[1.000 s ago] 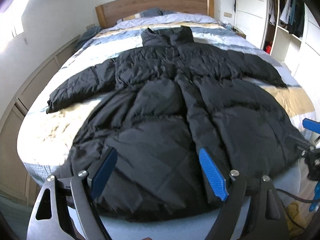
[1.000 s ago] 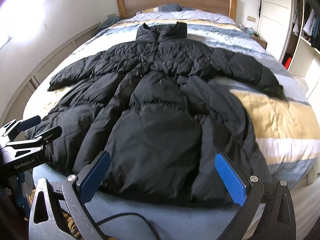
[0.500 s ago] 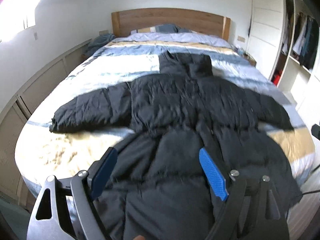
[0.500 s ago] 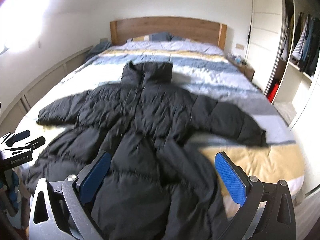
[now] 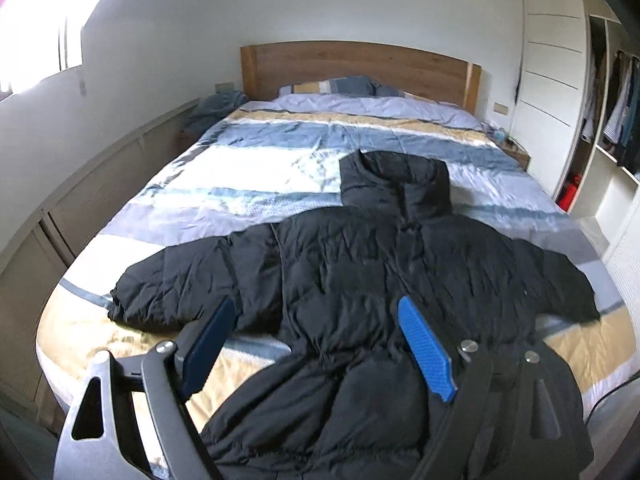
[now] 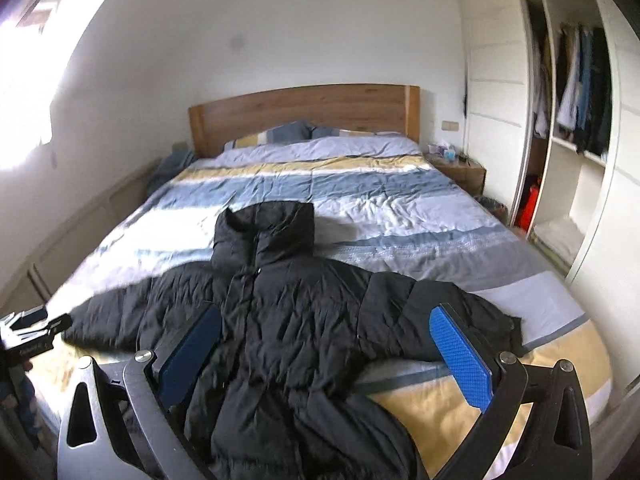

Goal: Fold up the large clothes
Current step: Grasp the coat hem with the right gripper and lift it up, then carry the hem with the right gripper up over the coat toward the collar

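Observation:
A large black puffer jacket point(image 5: 360, 280) lies face up on the bed, collar toward the headboard, both sleeves spread sideways; it also shows in the right wrist view point(image 6: 296, 320). Its hem end hangs near both cameras at the foot of the bed. My left gripper point(image 5: 316, 348) is open above the jacket's lower left part, holding nothing. My right gripper point(image 6: 324, 356) is open above the jacket's lower right part, holding nothing. The left gripper also shows at the left edge of the right wrist view point(image 6: 28, 332).
The bed has a striped blue, white and yellow duvet point(image 5: 260, 172) and a wooden headboard point(image 5: 360, 68). A low wall ledge point(image 5: 80, 184) runs along the left. An open wardrobe point(image 6: 568, 120) and a bedside table point(image 6: 460, 168) stand at the right.
Both grippers have risen and pulled back from the bed, so the jacket looks smaller and farther away. Both stay open. The jacket's lower part has bunched toward the foot of the bed.

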Motion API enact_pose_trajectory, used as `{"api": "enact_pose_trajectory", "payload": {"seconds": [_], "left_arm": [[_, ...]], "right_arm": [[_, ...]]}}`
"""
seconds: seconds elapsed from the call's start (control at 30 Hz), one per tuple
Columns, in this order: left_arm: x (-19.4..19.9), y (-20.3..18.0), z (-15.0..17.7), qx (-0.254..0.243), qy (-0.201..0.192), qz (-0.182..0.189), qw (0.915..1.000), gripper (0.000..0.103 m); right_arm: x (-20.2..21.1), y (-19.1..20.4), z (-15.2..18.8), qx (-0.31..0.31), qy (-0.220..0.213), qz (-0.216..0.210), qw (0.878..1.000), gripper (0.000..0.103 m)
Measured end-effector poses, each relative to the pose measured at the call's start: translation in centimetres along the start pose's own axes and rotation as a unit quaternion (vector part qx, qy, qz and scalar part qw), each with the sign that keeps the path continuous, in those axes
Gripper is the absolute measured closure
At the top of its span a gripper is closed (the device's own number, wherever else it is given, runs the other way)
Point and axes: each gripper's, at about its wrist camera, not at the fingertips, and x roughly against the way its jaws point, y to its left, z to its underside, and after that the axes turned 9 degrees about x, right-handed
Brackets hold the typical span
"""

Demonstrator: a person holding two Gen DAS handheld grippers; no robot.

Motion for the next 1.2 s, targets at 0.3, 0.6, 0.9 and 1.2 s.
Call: {"api": "enact_pose_trajectory", "payload": {"seconds": [0.3,0.6,0.9,1.2], "left_arm": [[-4.6,-1.0,0.7,0.008,0.033,-0.011,0.9994,0.019],[-8.9,-2.2,1.9,0.021,0.086,-0.020,0.9959,0.019],[-10.9,-2.9,1.9,0.004,0.098,-0.056,0.9936,0.019],[-12.6,-2.1,2.7,0.016,0.119,-0.091,0.9886,0.019]], "right_arm": [[-9.2,-6.0,5.8,-0.111,0.072,0.012,0.991,0.000],[-16.4,-13.2,12.7,-0.206,0.141,0.024,0.968,0.000],[-21.0,-21.6,18.8,-0.359,0.151,-0.002,0.921,0.000],[-23.4,-27.3,21.7,-0.460,0.098,-0.046,0.881,0.002]]}}
